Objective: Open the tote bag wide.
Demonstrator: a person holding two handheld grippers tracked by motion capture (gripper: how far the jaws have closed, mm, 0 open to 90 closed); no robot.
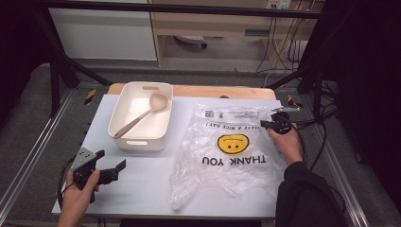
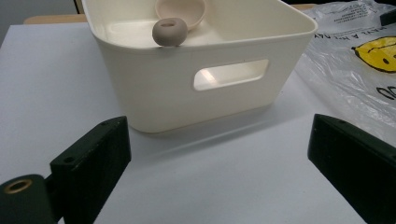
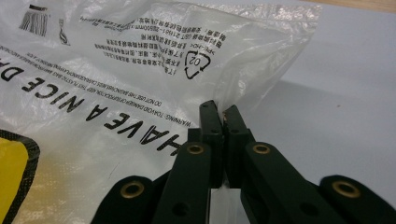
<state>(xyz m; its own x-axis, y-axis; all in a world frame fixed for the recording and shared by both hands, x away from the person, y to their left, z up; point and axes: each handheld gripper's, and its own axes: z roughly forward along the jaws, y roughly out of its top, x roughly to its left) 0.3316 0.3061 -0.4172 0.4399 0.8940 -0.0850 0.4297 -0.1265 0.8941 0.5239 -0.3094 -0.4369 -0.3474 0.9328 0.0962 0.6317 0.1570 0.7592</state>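
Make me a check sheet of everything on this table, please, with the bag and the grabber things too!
Surface: white table top, flat and mostly bare at the near side.
Job's things: clear plastic bag with a yellow smiley face, lying crumpled on the table's right half.
Clutter: cream bin left of the bag, with a beige spoon leaning inside, its handle end on the near rim.
Grippers: right gripper shut on the plastic bag's edge at the far right; left gripper open, holding nothing, pointing at the cream bin.
Cables: black cable trailing from the right gripper off the table's right side.
Surroundings: black metal frame around the table; wooden furniture behind.
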